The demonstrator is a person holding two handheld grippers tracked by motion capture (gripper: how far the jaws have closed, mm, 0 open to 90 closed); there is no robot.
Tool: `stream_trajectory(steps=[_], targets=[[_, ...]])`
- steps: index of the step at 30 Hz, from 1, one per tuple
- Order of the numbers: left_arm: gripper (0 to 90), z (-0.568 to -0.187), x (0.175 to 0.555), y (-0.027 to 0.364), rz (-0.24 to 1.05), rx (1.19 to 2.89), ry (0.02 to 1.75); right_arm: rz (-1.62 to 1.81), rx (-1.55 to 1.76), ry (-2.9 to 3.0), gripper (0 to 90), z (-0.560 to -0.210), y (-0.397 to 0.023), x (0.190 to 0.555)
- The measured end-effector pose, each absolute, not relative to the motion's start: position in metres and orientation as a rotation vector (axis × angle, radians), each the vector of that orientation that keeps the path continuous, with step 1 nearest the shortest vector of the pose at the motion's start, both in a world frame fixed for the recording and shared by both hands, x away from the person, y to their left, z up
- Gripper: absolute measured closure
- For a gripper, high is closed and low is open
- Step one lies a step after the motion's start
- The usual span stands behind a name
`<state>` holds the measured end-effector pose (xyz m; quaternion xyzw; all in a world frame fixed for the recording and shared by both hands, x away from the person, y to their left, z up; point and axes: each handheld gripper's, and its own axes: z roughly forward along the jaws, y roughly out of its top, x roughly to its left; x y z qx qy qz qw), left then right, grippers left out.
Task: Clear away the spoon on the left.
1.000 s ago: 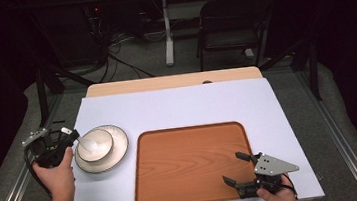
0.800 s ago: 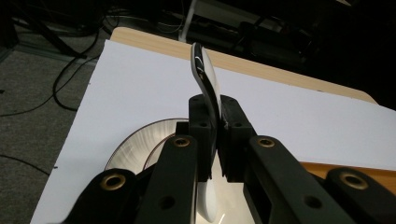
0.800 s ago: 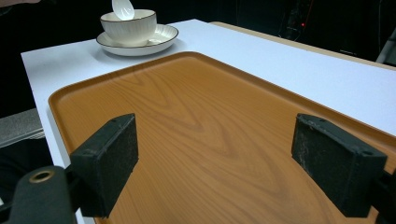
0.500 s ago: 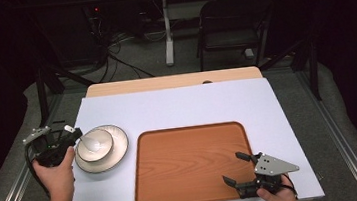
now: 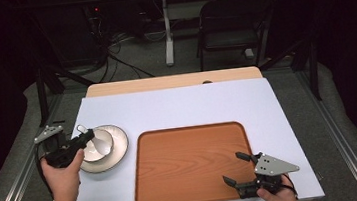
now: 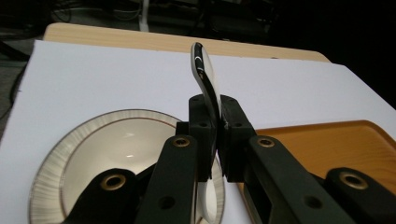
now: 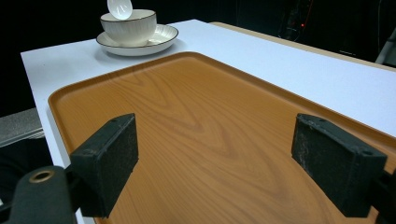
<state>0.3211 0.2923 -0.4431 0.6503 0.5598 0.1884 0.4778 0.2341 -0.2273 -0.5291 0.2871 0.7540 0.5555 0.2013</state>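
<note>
My left gripper (image 5: 89,136) is shut on the handle of a white ceramic spoon (image 5: 101,142). The spoon's scoop hangs over a white bowl (image 5: 91,153) that stands on a ribbed-rim plate (image 5: 119,146) at the table's left. In the left gripper view the spoon (image 6: 205,79) stands edge-on between the closed jaws of my left gripper (image 6: 217,126), above the plate (image 6: 46,163). My right gripper (image 5: 231,168) rests open at the near right corner of a wooden tray (image 5: 187,155), with nothing between its pads. The right gripper view looks across the tray (image 7: 201,107) to the bowl (image 7: 128,27) and spoon (image 7: 120,7).
The white tabletop (image 5: 192,104) reaches back to a wooden strip (image 5: 174,81). Beyond it stand a dark folding chair (image 5: 231,24) and floor cables. The person's hands come in from the near edge.
My left gripper has risen and shifted slightly right with the spoon, so the scoop now sits over the bowl. The right gripper has stayed put.
</note>
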Motion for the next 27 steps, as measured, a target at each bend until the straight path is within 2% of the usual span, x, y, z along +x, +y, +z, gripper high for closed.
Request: stream_trajectory(steps=[15,27], targets=[[84.9,-0.430,0.312,0.261,0.428,1.702,1.234,1.553,0.802,2.107,14.6,-0.529,-0.227,0.234],[84.9,-0.428,0.308,0.226,0.344,1.860,1.102,1.555,0.804,2.107,14.6,-0.529,-0.227,0.234]])
